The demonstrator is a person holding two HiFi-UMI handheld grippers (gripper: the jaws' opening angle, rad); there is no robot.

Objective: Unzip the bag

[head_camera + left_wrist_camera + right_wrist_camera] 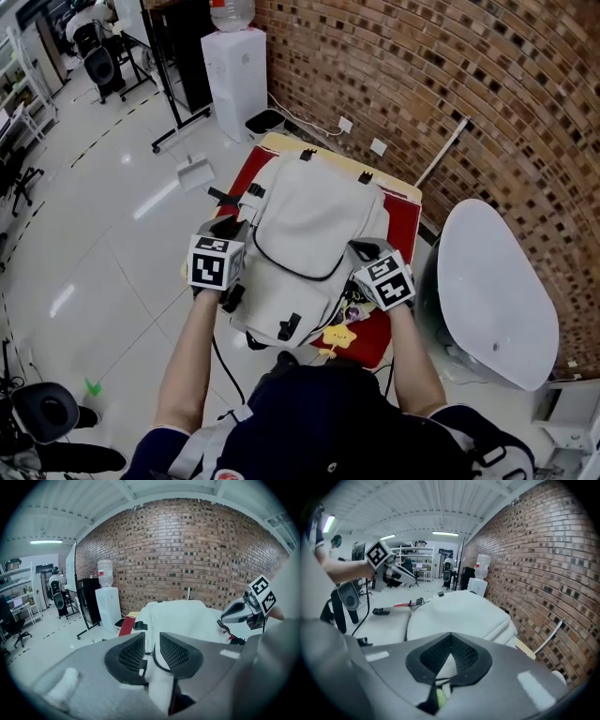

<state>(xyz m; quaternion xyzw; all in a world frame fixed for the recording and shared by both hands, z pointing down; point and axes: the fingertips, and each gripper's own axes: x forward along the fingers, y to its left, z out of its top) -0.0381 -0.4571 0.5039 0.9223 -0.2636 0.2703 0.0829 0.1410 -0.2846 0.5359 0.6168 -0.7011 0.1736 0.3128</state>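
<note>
Pinching the backpack (314,220) with my right gripper (449,652); left gripper (151,652) gapes around its zipper (281,267); unzipping seems barely begun.

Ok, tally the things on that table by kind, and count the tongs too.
backpack: 1
red mat: 1
yellow star charm: 1
left tongs and right tongs: 2
Total: 5
</note>
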